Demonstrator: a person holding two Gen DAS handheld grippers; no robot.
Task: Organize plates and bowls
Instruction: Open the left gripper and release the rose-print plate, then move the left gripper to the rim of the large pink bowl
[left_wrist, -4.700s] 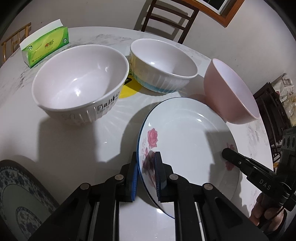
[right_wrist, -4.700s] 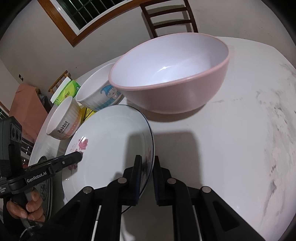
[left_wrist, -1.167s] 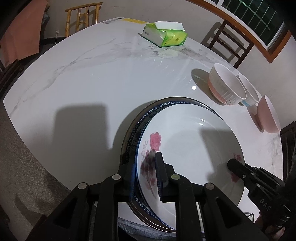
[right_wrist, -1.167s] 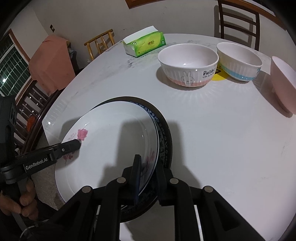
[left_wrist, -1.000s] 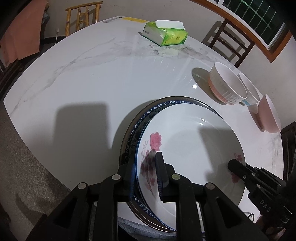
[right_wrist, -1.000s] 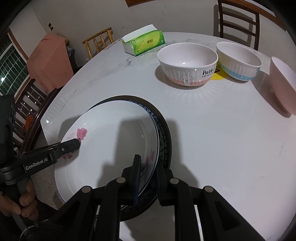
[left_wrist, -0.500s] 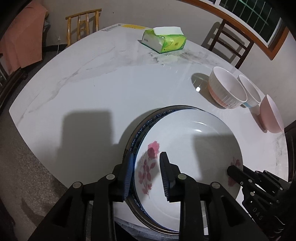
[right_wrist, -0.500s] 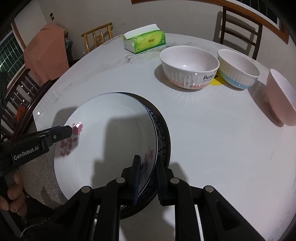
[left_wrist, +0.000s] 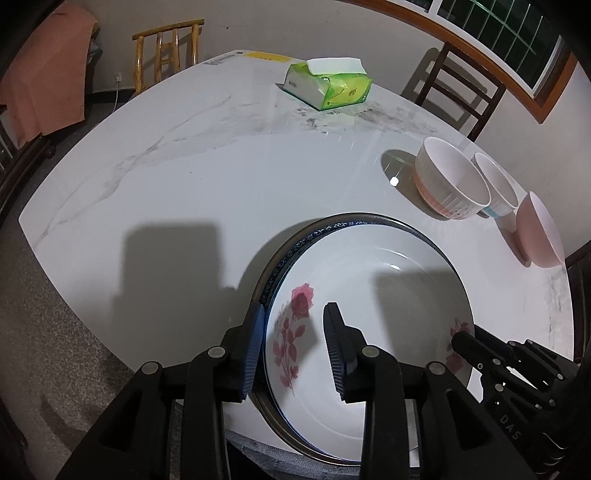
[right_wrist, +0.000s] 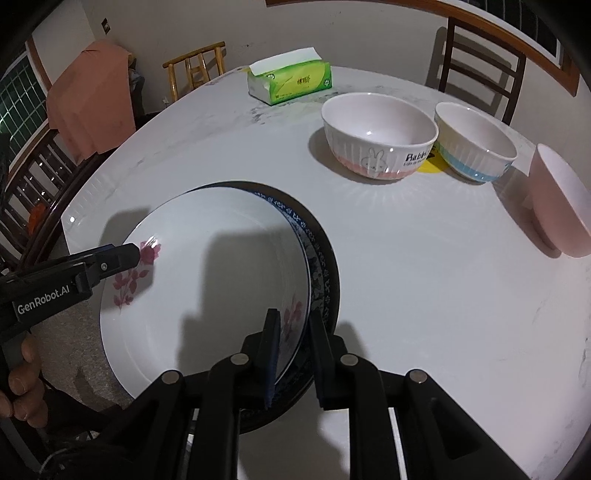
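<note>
the flowered plate (left_wrist: 388, 295) lies in the patterned plate (left_wrist: 295, 245) at the worktop (left_wrist: 203, 177) near edge. three bowls (right_wrist: 378, 134) stand in a row to the right, the tissue pack (right_wrist: 291, 81) behind them.

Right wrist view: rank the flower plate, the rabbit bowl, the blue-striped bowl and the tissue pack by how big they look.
1. flower plate, though nearest the camera.
2. rabbit bowl.
3. blue-striped bowl, looks slightly smaller.
4. tissue pack, farthest away, so unsure.

Left claw (left_wrist: 295, 347) jaws parting; right claw (right_wrist: 293, 356) nearly closed.
</note>
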